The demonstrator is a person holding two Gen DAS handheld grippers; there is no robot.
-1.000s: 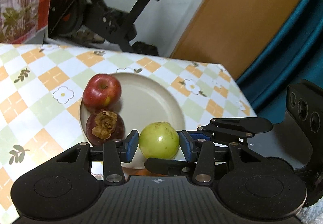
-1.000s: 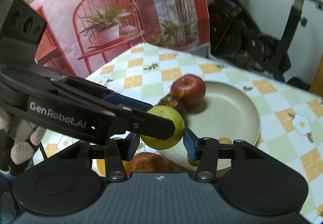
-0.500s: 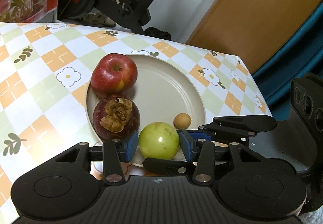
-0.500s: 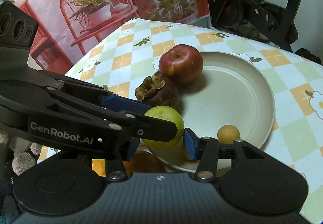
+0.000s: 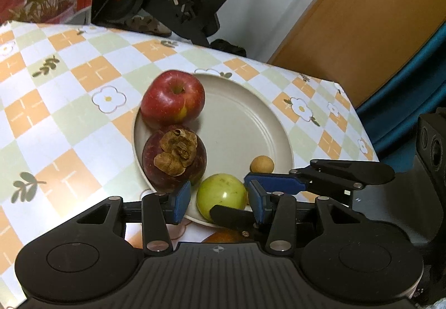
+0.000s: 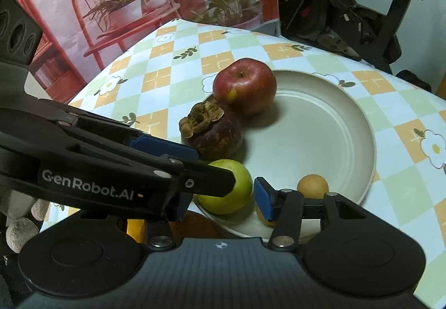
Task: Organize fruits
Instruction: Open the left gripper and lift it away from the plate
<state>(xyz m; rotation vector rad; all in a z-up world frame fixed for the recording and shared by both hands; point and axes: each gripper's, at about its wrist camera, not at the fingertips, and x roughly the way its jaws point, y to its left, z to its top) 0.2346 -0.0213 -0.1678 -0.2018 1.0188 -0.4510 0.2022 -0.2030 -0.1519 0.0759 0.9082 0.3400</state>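
Note:
A beige plate (image 5: 245, 125) (image 6: 320, 125) holds a red apple (image 5: 172, 99) (image 6: 244, 86), a dark mangosteen (image 5: 174, 157) (image 6: 211, 133), a small tan round fruit (image 5: 262, 164) (image 6: 312, 186) and a green fruit (image 5: 221, 195) (image 6: 225, 189) at its near rim. My left gripper (image 5: 220, 201) is open with its blue pads apart on either side of the green fruit. My right gripper (image 6: 220, 200) is open around the same fruit from the other side; its left finger is hidden behind the left gripper's fingers (image 6: 133, 152).
The plate sits on a checkered tablecloth (image 5: 55, 102) (image 6: 167, 58). An orange fruit (image 5: 223, 238) lies under the grippers off the plate. An exercise bike (image 5: 178, 2) and a red printed backdrop (image 6: 111, 2) stand beyond the table's far edge.
Both grippers lowered toward the plate's near rim. The green fruit now rests on the plate, and the left pads, earlier tight on it, stand slightly apart from it.

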